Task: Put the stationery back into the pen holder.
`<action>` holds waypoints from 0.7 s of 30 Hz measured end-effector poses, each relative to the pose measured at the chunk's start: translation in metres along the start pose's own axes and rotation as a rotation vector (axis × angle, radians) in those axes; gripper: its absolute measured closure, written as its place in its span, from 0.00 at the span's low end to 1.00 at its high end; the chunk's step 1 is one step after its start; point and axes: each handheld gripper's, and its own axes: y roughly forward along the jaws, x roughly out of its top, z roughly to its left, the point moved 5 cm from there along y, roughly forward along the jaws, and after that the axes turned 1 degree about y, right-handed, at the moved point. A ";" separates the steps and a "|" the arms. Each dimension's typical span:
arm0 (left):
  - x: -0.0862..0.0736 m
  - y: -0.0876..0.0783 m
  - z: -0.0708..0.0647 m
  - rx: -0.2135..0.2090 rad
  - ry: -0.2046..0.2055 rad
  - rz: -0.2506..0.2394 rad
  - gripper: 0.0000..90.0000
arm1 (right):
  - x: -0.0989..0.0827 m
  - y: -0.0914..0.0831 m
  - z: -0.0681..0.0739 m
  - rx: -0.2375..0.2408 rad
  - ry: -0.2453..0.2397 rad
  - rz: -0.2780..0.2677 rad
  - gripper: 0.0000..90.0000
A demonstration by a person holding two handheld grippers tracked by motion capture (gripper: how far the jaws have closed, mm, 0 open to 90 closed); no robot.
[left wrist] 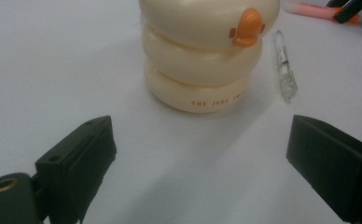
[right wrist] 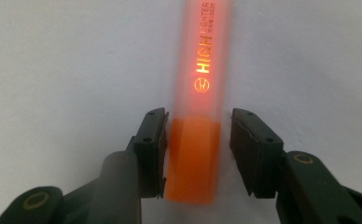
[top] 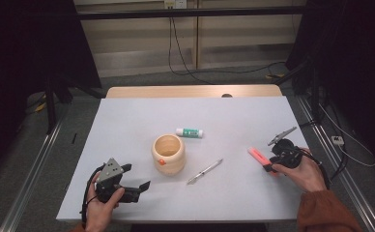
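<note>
Orange highlighter [right wrist: 200,116] lying on the white table [top: 127,125] at right of the high view, right gripper [right wrist: 198,154] straddling its orange end — left pad touching, right just clear, left gripper [left wrist: 198,158] wide open, holding nothing.

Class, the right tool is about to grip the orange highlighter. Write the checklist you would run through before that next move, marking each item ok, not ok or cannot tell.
1. Orange plastic highlighter lies between the jaws of the right tool: ok.
2. Both pads press on it: not ok; the left pad looks touching, a gap shows at the right one.
3. Highlighter runs straight along the tool's axis: ok.
4. Grip falls on the opaque orange end, not the translucent barrel: ok.
5. Left tool open and apart from the cream ringed duck-beak pot: ok.
6. Pot's opening free to take the highlighter: cannot tell.
</note>
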 end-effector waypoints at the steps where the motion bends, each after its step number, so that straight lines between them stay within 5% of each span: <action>1: 0.000 0.001 0.000 -0.003 -0.001 -0.004 0.09 | 0.000 0.000 0.001 -0.001 0.003 0.005 0.64; 21: -0.001 0.001 0.001 -0.004 -0.001 0.010 0.09 | 0.006 0.001 0.003 -0.033 0.011 0.064 0.76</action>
